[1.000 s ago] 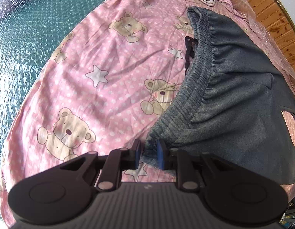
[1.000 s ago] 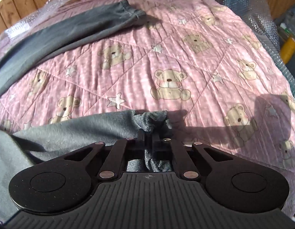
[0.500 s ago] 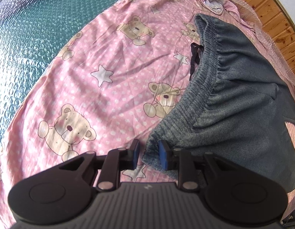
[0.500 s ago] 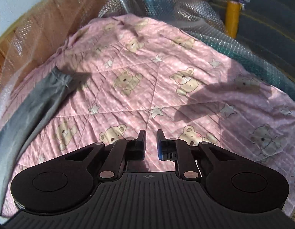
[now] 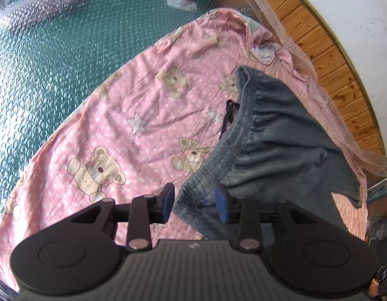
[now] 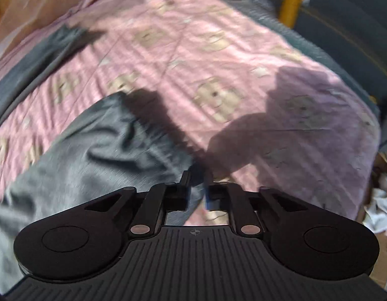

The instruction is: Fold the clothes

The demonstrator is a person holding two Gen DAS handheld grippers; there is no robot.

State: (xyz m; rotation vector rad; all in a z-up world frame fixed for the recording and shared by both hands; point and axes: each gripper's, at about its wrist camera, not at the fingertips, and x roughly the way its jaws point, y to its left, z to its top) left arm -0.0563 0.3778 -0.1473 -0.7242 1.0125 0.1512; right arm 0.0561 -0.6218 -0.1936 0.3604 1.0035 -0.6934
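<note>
Grey trousers [image 5: 281,145] lie on pink quilt [image 5: 133,115] with bear and star print, soft knit, ribbed gathered waistband, dark drawstring [image 5: 227,115] at edge. Left claw [image 5: 194,199] spreading, blue pads clear of waistband corner between them. Right claw [image 6: 197,188] spreading too; view blurred, grey trouser leg [image 6: 98,150] beneath, not pinched. Bubble wrap [image 5: 43,62] over teal surface beside quilt.

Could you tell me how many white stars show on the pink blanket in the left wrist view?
2: one star mid-blanket, another beside the grey trousers; the trousers may hide more.
</note>
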